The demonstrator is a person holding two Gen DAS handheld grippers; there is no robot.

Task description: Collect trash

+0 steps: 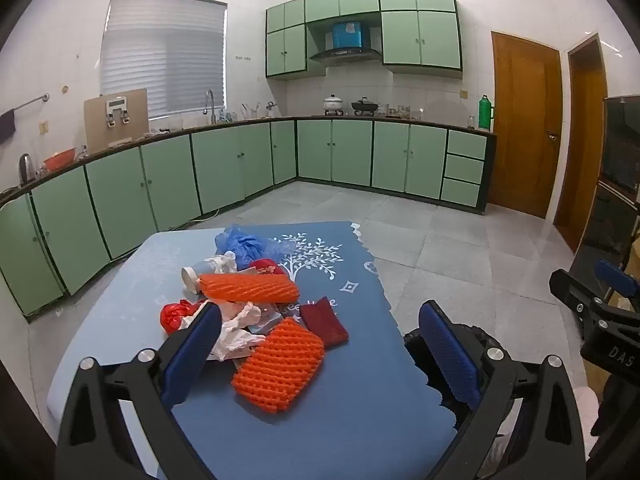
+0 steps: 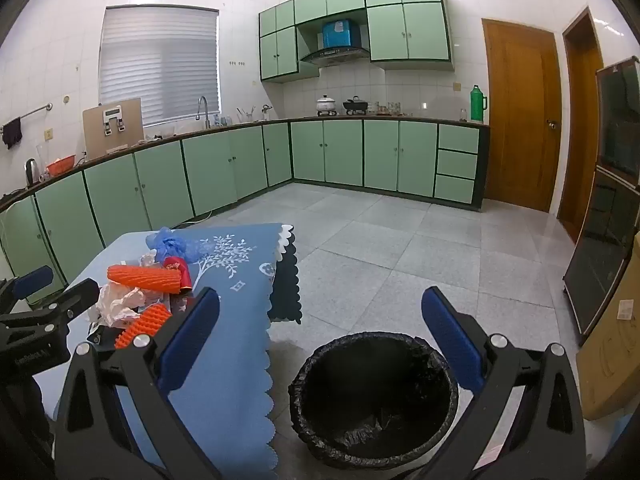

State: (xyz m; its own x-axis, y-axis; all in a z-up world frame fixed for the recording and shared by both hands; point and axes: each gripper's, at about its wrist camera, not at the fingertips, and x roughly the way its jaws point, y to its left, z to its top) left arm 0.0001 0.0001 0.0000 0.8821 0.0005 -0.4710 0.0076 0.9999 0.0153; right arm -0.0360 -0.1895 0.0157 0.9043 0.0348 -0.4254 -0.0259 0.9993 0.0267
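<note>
Two wrist views cover the scene. Left wrist view: the left gripper [image 1: 320, 354] hangs above the table [image 1: 92, 332], its blue-padded fingers [image 1: 192, 354] spread wide apart and holding nothing. Between and beyond them a trash pile lies on the blue tablecloth [image 1: 360, 400]. Nearest is a flat orange foam fruit net [image 1: 280, 364], touching a dark red cloth piece [image 1: 324, 320] and crumpled white paper [image 1: 240, 332]. Farther back lie a rolled orange foam net [image 1: 248, 288], a red foil wrapper [image 1: 176, 314], a white paper cup [image 1: 196, 276] on its side and a blue plastic bag [image 1: 244, 242]. This view alone shows the whole pile; the right gripper's body [image 1: 596, 312] enters at the right edge.

Right wrist view: the right gripper [image 2: 320, 346] is held beyond the table's right edge, above the floor, tilted downward. Its fingers [image 2: 452, 344] stand wide apart and hold nothing. Only this view shows the round trash bin [image 2: 312, 408] with its black liner, standing on the tiled floor [image 2: 400, 248] just beside the table and below the gripper. The same pile appears at the left, partly hidden by the left gripper's body [image 2: 48, 308]. The tablecloth's scalloped edge overhangs the table side.
</note>
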